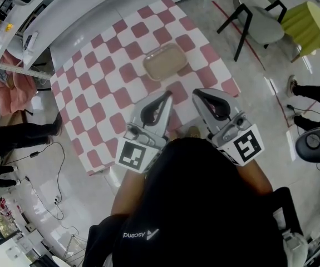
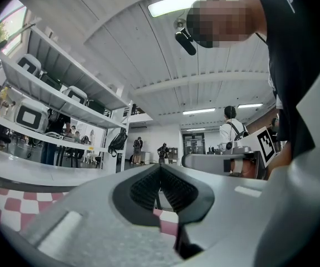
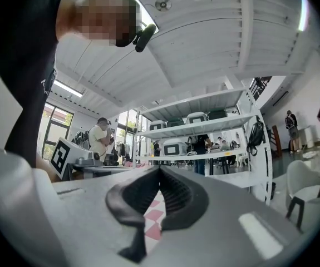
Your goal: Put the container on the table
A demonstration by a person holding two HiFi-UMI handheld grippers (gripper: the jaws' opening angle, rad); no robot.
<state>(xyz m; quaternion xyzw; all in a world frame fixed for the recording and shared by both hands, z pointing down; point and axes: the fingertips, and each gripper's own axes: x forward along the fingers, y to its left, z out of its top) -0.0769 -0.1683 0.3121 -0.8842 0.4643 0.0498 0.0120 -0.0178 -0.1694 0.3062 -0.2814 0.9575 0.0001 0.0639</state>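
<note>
A shallow beige container (image 1: 165, 61) lies on the red-and-white checked table (image 1: 101, 88), towards its far side. My left gripper (image 1: 167, 95) hovers over the table's near edge, shut, with nothing between its jaws. Beside it my right gripper (image 1: 197, 92) is also shut and empty. Both point towards the container and stop well short of it. In the left gripper view the closed tips of the left gripper (image 2: 160, 166) meet above a strip of checked cloth (image 2: 168, 220). The right gripper view shows the right gripper (image 3: 158, 168) shut the same way.
A grey chair (image 1: 257, 21) and a yellow-green table (image 1: 310, 24) stand on the floor to the right of the checked table. White shelving (image 1: 65, 4) runs along the table's far left. A person's legs (image 1: 23, 132) are at the left, another's (image 1: 315, 93) at the right.
</note>
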